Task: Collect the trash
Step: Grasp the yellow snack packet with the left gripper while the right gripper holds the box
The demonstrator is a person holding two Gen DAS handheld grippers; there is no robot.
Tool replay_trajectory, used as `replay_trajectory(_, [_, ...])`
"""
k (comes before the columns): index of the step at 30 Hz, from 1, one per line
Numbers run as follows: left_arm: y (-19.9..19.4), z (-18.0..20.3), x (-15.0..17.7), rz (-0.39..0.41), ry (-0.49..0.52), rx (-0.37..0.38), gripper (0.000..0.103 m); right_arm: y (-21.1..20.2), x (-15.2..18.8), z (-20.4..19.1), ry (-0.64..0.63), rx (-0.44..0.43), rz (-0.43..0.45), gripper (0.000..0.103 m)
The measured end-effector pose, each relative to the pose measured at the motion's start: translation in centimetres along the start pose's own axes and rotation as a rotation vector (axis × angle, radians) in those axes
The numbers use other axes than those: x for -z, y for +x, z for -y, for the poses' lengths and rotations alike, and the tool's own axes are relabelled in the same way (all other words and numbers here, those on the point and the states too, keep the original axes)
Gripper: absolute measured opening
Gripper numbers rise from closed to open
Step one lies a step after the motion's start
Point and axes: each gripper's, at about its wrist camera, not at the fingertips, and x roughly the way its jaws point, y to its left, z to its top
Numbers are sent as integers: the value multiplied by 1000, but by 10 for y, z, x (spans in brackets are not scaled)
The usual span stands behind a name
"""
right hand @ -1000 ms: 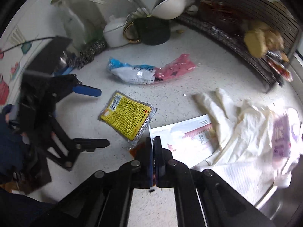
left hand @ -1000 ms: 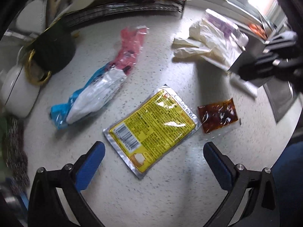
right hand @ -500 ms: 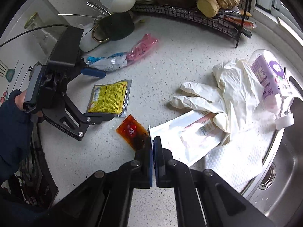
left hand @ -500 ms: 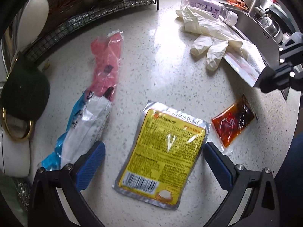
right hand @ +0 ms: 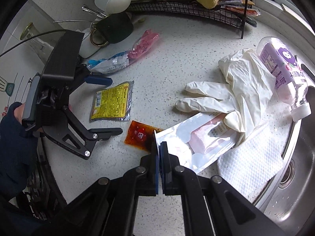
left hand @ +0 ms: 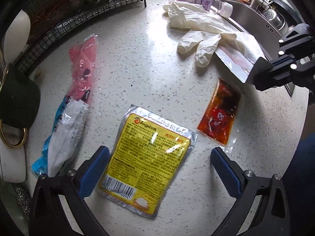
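Yellow packet (left hand: 146, 162) lies flat on the surface (left hand: 137, 68), directly under the left tongs (left hand: 159, 172), long axis roughly along their view. Left tongs wide, closing, pads not yet touching it. Right tongs (right hand: 159, 150) clamped on white pouch (right hand: 196, 137), farther off.

Yellow foil packet (left hand: 149, 157) lies flat on the counter — red sauce sachet (left hand: 219, 116) beside it, perhaps touching.
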Motion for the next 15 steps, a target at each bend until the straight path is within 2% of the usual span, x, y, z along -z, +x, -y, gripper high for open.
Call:
replay_trajectory(1, [-2, 4, 0, 11, -3, 1, 86, 0, 1, 0, -1, -1, 1, 2])
replay_trajectory(3, [-2, 9, -2, 22, -27, -4, 72, -1, 1, 0, -2, -3, 2, 2])
replay_trajectory(8, [-5, 12, 0, 9, -66, -24, 62, -3, 2, 0, -2, -5, 18, 2])
replay_trajectory(11, [-7, 13, 3, 15, -106, -37, 61, -8, 1, -1, -7, -7, 34, 2])
replay_trajectory(15, [-16, 0, 9, 29, -174, -16, 61, -15, 1, -1, -14, -10, 54, 2])
